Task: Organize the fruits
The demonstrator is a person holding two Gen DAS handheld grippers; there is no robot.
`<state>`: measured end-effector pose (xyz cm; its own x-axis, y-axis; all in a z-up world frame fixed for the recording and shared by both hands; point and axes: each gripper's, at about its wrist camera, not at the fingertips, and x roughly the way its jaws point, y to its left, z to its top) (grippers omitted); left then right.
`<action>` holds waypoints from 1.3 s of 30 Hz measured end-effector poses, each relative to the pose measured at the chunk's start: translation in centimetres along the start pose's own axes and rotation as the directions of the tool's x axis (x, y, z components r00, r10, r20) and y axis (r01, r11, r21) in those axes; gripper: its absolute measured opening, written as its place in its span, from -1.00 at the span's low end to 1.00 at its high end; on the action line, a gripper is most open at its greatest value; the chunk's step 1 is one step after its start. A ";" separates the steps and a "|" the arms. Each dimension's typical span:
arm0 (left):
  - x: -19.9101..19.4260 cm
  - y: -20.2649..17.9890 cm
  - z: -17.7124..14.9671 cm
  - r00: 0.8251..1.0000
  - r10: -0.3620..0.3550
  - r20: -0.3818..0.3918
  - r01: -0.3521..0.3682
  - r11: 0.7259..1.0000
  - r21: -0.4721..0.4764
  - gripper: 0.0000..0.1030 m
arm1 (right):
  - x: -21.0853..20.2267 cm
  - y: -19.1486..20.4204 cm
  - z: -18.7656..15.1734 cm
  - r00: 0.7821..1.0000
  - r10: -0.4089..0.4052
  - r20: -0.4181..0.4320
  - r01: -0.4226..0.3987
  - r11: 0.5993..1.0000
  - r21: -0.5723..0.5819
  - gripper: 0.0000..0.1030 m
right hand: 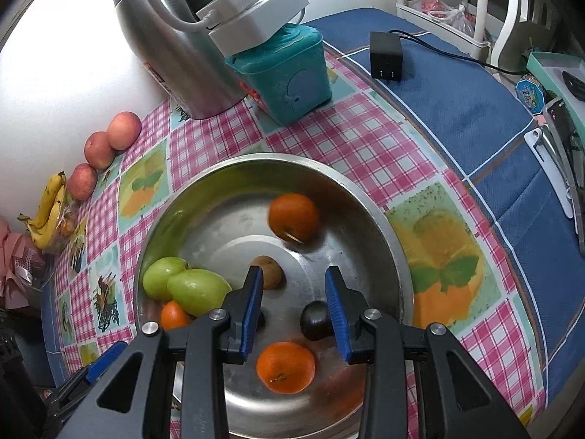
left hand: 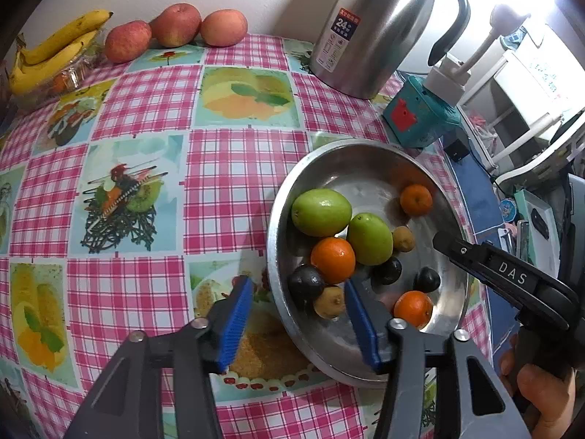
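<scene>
A steel bowl holds two green fruits, three oranges, several dark plums and small brown kiwis. My left gripper is open and empty, its jaws straddling the bowl's near-left rim. My right gripper is open and empty above the bowl's middle, a plum beside its right pad; it also shows in the left wrist view.
Three apples and bananas lie along the wall at the table's far left. A steel thermos, a teal box and a black adapter stand behind the bowl.
</scene>
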<state>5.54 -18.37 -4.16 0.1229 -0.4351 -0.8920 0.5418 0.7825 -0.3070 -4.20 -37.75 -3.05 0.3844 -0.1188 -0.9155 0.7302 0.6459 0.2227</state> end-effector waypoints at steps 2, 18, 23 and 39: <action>-0.2 0.2 0.0 1.000 0.010 0.003 -0.010 1.000 -0.004 0.29 | 0.0 0.2 0.0 1.000 -0.003 -0.001 0.003 1.000 -0.008 -0.29; -2.5 5.5 0.7 0.927 0.359 0.105 -0.352 0.933 -0.082 1.00 | -0.1 3.9 -0.7 0.999 -0.039 0.002 0.039 0.986 -0.161 0.28; -2.8 6.3 1.3 0.895 0.429 0.123 -0.422 0.903 -0.081 1.00 | 0.1 5.8 -1.4 0.999 -0.039 0.006 0.039 0.970 -0.238 0.46; -4.2 7.0 1.4 0.807 0.575 0.133 -0.562 0.818 -0.123 1.00 | 0.0 8.6 -2.6 0.998 -0.042 0.044 0.054 0.937 -0.346 0.95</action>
<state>10.02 -11.70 -2.09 0.5214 0.0391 -0.8524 0.2719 0.9392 0.2095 0.61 -30.17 -1.98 0.3781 -0.1788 -0.9083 0.5097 0.8593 0.0430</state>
